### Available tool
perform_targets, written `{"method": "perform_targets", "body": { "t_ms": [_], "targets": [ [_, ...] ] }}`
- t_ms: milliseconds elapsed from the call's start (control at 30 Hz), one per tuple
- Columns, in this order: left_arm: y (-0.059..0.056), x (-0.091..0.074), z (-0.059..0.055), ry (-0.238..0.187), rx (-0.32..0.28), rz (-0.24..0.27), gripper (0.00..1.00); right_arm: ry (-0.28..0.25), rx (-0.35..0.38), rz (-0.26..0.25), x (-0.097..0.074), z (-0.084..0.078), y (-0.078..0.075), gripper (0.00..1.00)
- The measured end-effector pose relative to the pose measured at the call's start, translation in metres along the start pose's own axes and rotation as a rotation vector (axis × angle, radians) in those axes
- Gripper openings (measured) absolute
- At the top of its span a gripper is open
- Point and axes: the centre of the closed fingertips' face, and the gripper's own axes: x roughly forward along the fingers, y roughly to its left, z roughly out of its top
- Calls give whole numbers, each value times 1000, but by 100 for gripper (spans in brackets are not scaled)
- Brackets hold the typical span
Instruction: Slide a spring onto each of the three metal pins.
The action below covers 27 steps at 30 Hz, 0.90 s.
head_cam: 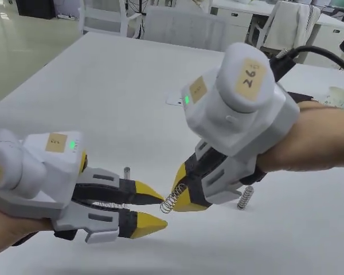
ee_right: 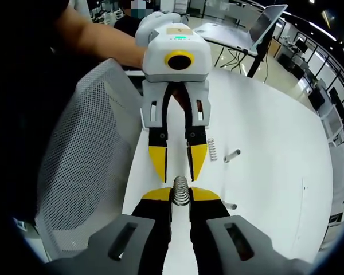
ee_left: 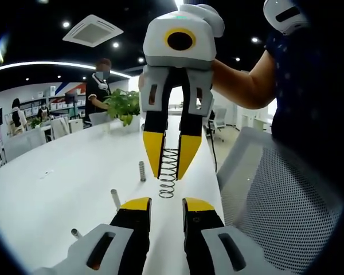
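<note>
- My right fingers (head_cam: 189, 199) are clamped on a spring (head_cam: 171, 200).
- My left fingers (head_cam: 143, 224) are spread, holding nothing.
- A second spring (head_cam: 245, 197) lies on the surface (head_cam: 103, 103).

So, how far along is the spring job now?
Done: nothing I can confirm; the pin beside the open left tool stands bare. In hand: the right tool is shut on a spring, not yet on any pin. Left: seemingly all three pins; one loose spring lies on the table.
</note>
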Motion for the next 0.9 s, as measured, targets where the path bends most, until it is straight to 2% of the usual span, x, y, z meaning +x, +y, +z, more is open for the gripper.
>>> {"method": "perform_targets", "body": {
  "t_ms": [367, 900],
  "targets": [
    [8, -11, -6, 3, -32, 44, 26, 10, 11, -16, -4, -7, -5, 8],
    [24, -36, -22, -3, -99, 160, 38, 27, 31, -28, -9, -19, -10, 8]
  ]
}}
